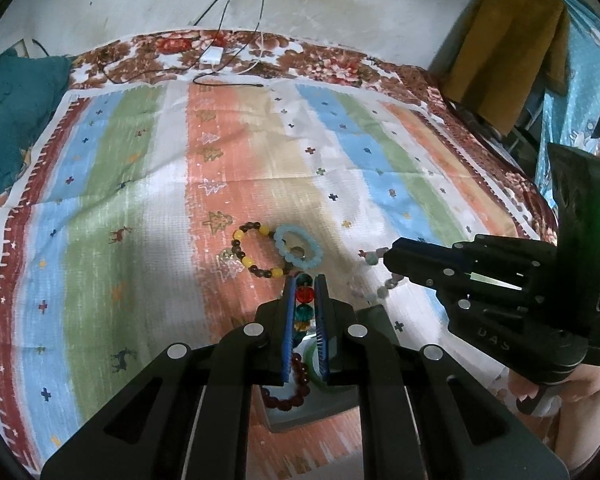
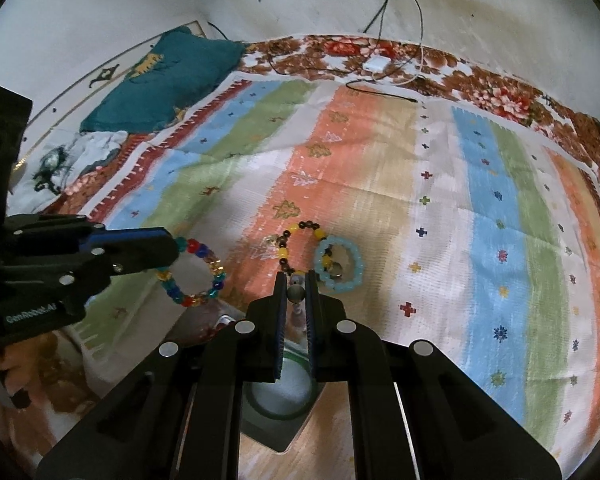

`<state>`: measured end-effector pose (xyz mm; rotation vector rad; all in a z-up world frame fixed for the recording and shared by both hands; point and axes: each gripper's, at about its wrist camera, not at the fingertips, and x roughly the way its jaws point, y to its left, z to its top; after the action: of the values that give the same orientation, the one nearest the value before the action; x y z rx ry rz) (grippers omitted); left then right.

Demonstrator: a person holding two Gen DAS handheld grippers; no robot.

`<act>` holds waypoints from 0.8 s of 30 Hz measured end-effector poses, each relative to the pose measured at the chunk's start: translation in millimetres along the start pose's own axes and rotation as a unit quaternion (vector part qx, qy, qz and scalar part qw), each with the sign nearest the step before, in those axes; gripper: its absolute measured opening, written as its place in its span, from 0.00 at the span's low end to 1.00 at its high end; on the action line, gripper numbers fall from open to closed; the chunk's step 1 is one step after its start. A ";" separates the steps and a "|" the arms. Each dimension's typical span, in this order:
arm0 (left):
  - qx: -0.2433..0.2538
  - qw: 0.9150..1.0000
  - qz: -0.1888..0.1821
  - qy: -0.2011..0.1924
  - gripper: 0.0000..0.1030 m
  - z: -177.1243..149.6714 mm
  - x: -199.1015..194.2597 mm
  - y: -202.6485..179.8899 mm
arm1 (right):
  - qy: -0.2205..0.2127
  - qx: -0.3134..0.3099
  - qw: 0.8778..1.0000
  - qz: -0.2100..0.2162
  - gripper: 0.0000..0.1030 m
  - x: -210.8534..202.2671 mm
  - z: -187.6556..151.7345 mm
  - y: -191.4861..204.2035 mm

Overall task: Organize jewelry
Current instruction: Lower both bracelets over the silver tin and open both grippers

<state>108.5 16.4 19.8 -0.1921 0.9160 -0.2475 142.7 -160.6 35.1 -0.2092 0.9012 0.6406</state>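
Both grippers closed on bead bracelets above a grey tray.

Nearest, the left gripper [image 1: 305, 295] pinched a multicoloured glass-bead bracelet [image 2: 198, 270], its loop hanging free, and the right gripper [image 2: 296, 292] clamped a pale grey-bead bracelet [image 1: 374, 280]; both strands looked light, limp and slippery, best pinched across a single bead. Beneath them the grey tray [image 1: 300, 420] already held a dark red bead bracelet [image 1: 290, 394] and a green bangle [image 2: 280, 404], rigid and probably brittle. Farther out on the striped cloth [image 1: 140, 200] lay a brown-and-yellow bead bracelet [image 1: 256, 252] touching a light blue bead bracelet [image 1: 296, 246].
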 end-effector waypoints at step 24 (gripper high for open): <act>0.006 0.999 0.023 0.028 0.27 -24.8 4.8 -11.4 | 0.026 -0.002 1.000 0.010 0.27 -4.1 -33.2 10.5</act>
<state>89.9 2.7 4.4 -0.1526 0.9725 -0.2168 112.6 -168.2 18.8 -0.2220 0.9535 0.6592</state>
